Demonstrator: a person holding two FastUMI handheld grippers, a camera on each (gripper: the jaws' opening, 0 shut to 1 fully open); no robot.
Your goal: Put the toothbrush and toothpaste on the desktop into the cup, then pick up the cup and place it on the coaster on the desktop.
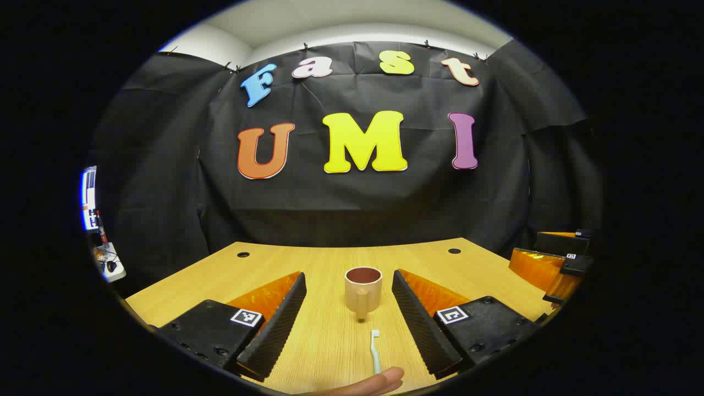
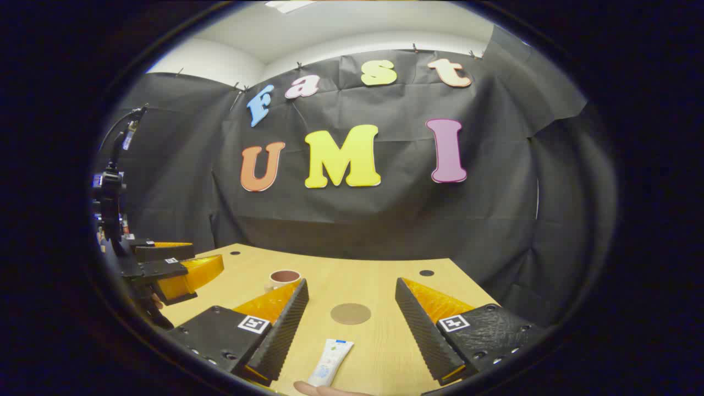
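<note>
A pale wooden desktop (image 1: 330, 341) with a fine straight grain and two small dark round holes near its far edge fills the lower part of the left gripper view, backed by a wall of creased black cloth.

In the left gripper view, the left gripper (image 1: 352, 360) hangs low over the desktop, level and pointing at the far wall. Its two wedge-shaped fingers (image 1: 275, 324) have ribbed inner faces and stand spread wide, holding nothing. Between them, farther off, a cream cup (image 1: 363, 294) stands upright with a dark reddish inside, its handle turned toward the camera. Nearer, a slim pale toothbrush (image 1: 375, 352) lies flat along the grain, its bristled head pointing at the cup and apart from it. A fingertip (image 1: 379, 382) shows at the bottom edge, just beside the toothbrush's handle end.

In the right gripper view, the right gripper (image 2: 352, 357) is likewise low and level, its ribbed fingers (image 2: 423, 330) wide apart and empty. Between them a white toothpaste tube (image 2: 330, 360) lies flat, soft-sided, with a blue band at its far end. Beyond it a thin round brown coaster (image 2: 350, 313) lies flat on the wood. The cup stands farther back on the left, partly hidden behind the left-hand finger. The other gripper appears at the far left of this view, held above the desk edge.
</note>
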